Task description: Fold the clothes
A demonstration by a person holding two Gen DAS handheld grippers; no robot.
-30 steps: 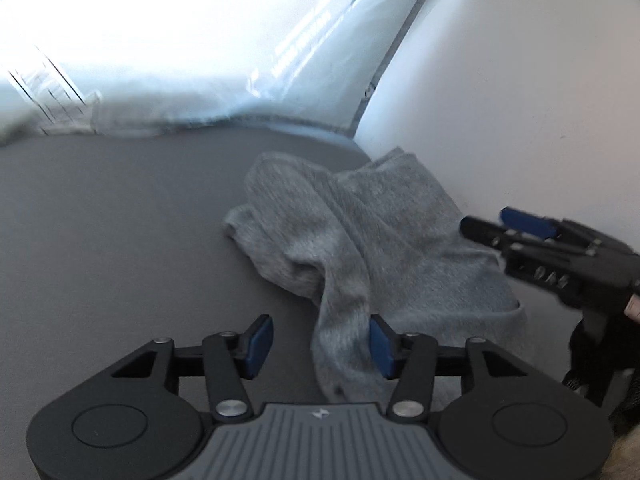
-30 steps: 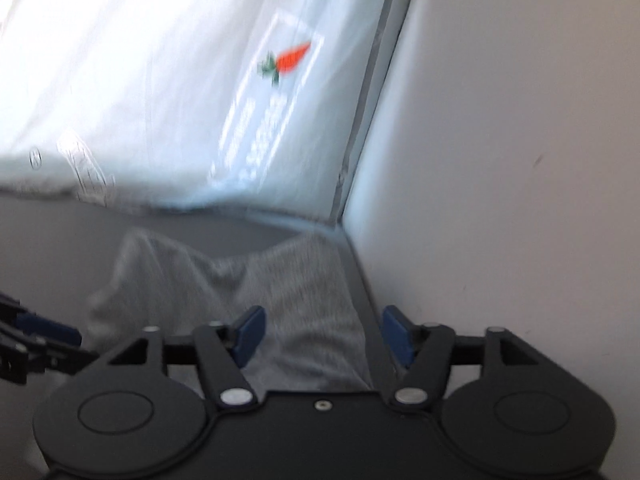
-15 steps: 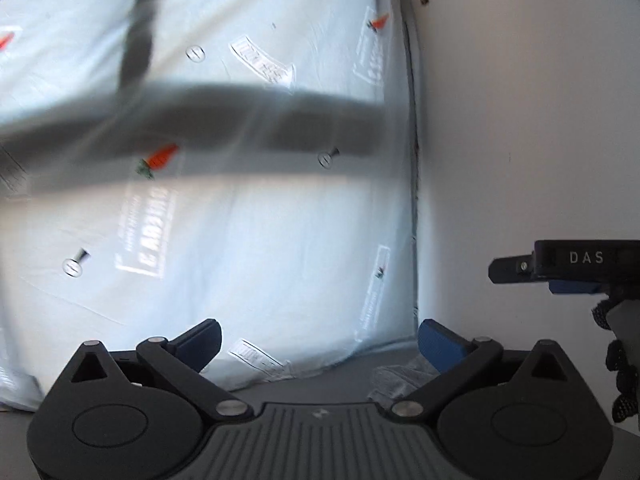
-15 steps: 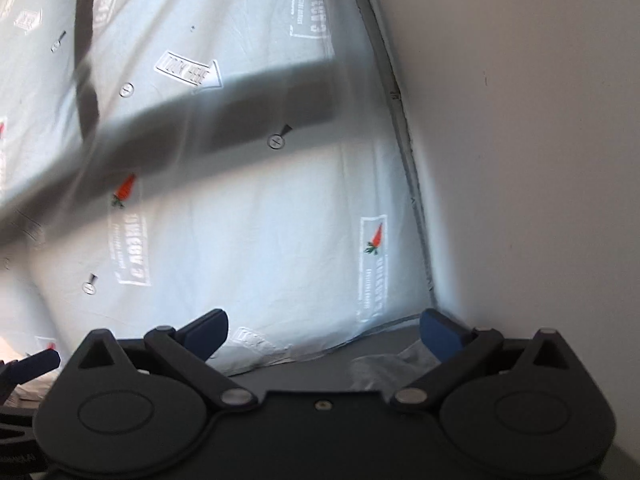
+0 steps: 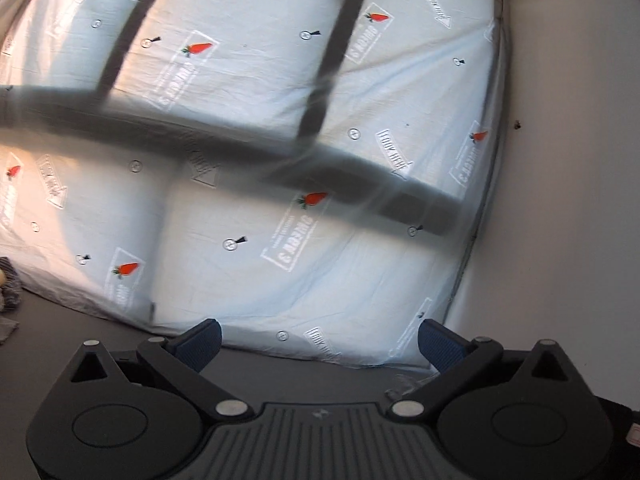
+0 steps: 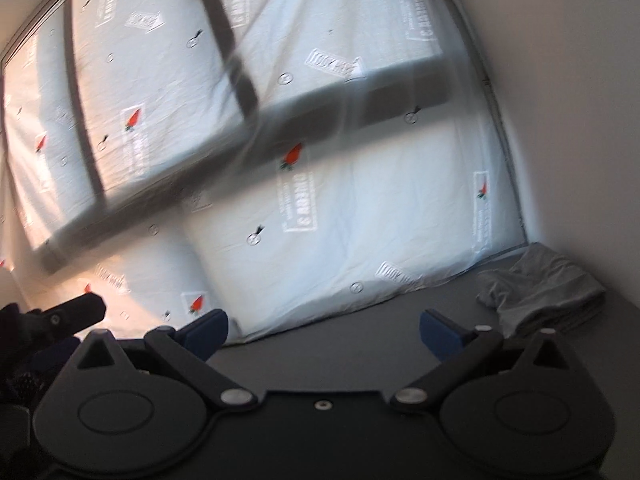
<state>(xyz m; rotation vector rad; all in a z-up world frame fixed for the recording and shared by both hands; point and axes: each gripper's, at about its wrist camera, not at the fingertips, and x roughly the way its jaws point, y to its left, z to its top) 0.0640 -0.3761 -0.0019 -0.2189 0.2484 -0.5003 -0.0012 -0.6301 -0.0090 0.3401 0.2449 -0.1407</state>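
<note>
A grey garment (image 6: 540, 286) lies loosely folded on the dark grey table (image 6: 360, 344), in the far right corner against the white wall; only the right wrist view shows it. My right gripper (image 6: 324, 334) is open wide and empty, well back and to the left of the garment. My left gripper (image 5: 320, 342) is also open wide with nothing between its blue pads, above the table (image 5: 280, 372) and facing the sheeted window. One dark finger (image 6: 80, 314) of the left gripper shows at the left edge of the right wrist view.
A translucent plastic sheet (image 5: 320, 220) printed with carrots hangs over the window frame behind the table. A white wall (image 5: 560, 200) closes the right side. More cloth (image 5: 8, 284) lies at the far left edge of the left wrist view.
Both grippers opened wide, lifted and drew away from the grey garment. Both views swung up from the table to the sheeted window. The garment stays in the corner.
</note>
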